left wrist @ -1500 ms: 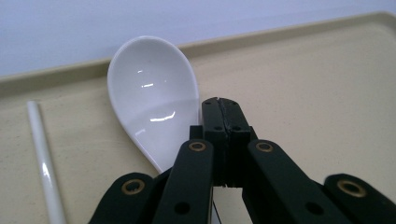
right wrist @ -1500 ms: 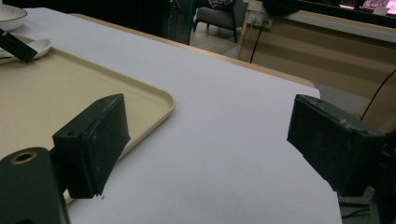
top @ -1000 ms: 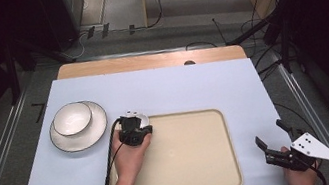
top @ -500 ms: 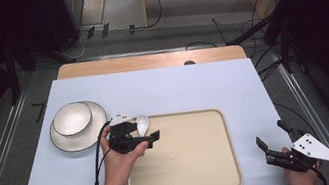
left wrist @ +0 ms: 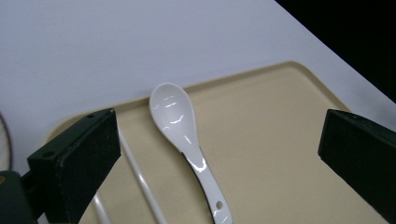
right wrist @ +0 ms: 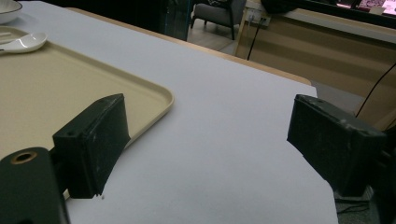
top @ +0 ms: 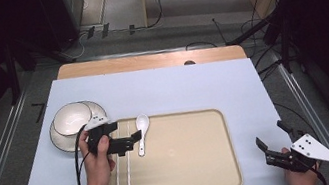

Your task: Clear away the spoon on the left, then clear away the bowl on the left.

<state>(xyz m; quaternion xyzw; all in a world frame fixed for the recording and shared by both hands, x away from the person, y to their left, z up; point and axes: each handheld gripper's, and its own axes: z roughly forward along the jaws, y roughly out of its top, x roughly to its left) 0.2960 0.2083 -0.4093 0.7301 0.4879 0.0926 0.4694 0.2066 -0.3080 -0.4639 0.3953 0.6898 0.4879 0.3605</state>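
Observation:
A white ceramic spoon (top: 142, 130) lies on the beige tray (top: 190, 169) near its far left corner, bowl end pointing away from me. Two white chopsticks (top: 123, 175) lie along the tray's left side. My left gripper (top: 126, 132) hovers just left of the spoon. Its jaws have just been opening and now stand wide with nothing between them. In the left gripper view the spoon (left wrist: 182, 130) rests below the gap, clear of both jaws. My right gripper (top: 271, 134) stands open over the bare white mat beyond the tray's near right corner.
A white bowl (top: 71, 119) sits on a dark-rimmed plate (top: 59, 140) left of the tray, close to my left hand. The white mat (top: 177, 88) covers the table. In the right gripper view the tray's corner (right wrist: 154, 100) lies left of the jaws.
The left gripper let go of the spoon, which now lies on the tray. The hand drew back to the left and rose a little. The right gripper kept still.

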